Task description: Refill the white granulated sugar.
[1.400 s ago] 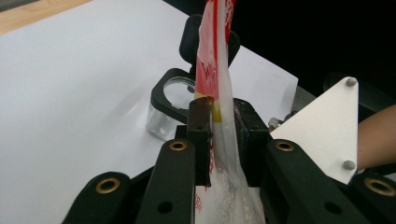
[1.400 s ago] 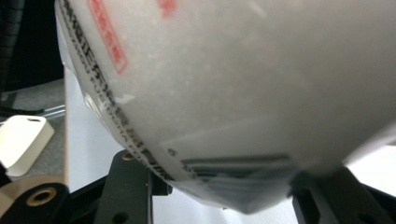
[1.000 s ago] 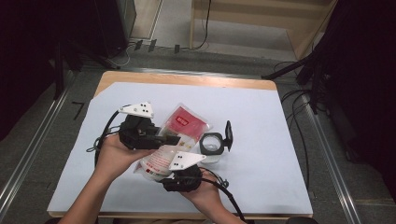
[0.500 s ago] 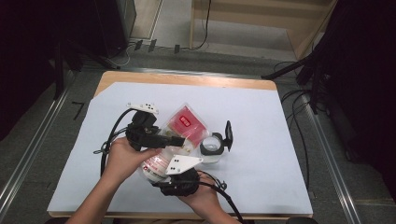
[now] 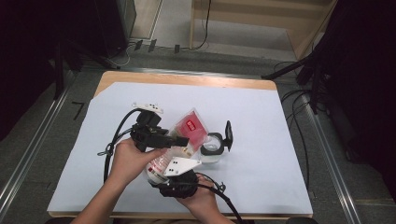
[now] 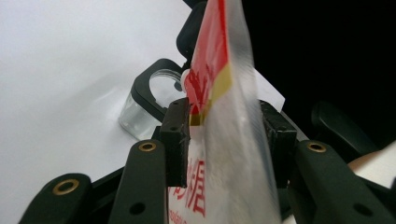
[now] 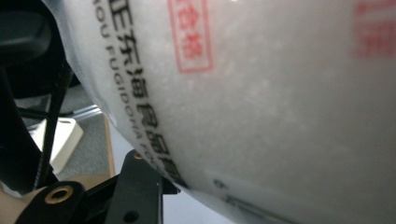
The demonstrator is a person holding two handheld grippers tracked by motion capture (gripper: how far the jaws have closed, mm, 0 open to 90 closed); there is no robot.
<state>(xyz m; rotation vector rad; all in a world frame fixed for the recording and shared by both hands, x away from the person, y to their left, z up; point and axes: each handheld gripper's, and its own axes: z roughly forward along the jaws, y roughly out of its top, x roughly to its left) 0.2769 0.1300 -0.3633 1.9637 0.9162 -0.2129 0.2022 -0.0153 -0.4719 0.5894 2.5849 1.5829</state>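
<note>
Landmark: jar (image 5: 211, 148) — clear, black flip lid (image 5: 228, 136) stood open, on the white sheet (image 5: 261, 121) covering the table.

Nearest, on the person's side of jar: right gripper (image 5: 173, 179) under the bag's lower end. Right gripper view blocked by the bag (image 7: 261, 93) pressed against the lens; one black jaw visible at bottom left, the other hidden. Cannot tell whether jaws are apart or closed, though the bag appears to rest on or in them.

Next, left of jar: left gripper (image 5: 180, 140), jaws set on either side of the bag (image 6: 224, 116) near its red-and-yellow printed top. In left gripper view both pads stand close against the film; looks clamped, but contact on the far pad not clearly resolved. Called as clamped on bag.

Bag (image 5: 189, 133) itself: clear film, white granular fill, tilted, top end raised just beside and above jar's mouth.

Beyond jar: bare sheet, then table's wooden edge (image 5: 187, 79).

Judged step — bringing bag's top over jar mouth, probably to pour. To do well: keep left grip firm near the top corner, support weight from below with right, centre the opening over the mouth before tipping — tilt slowly, since granules run fast. Whether the bag is already open is not discernible; check first.
</note>
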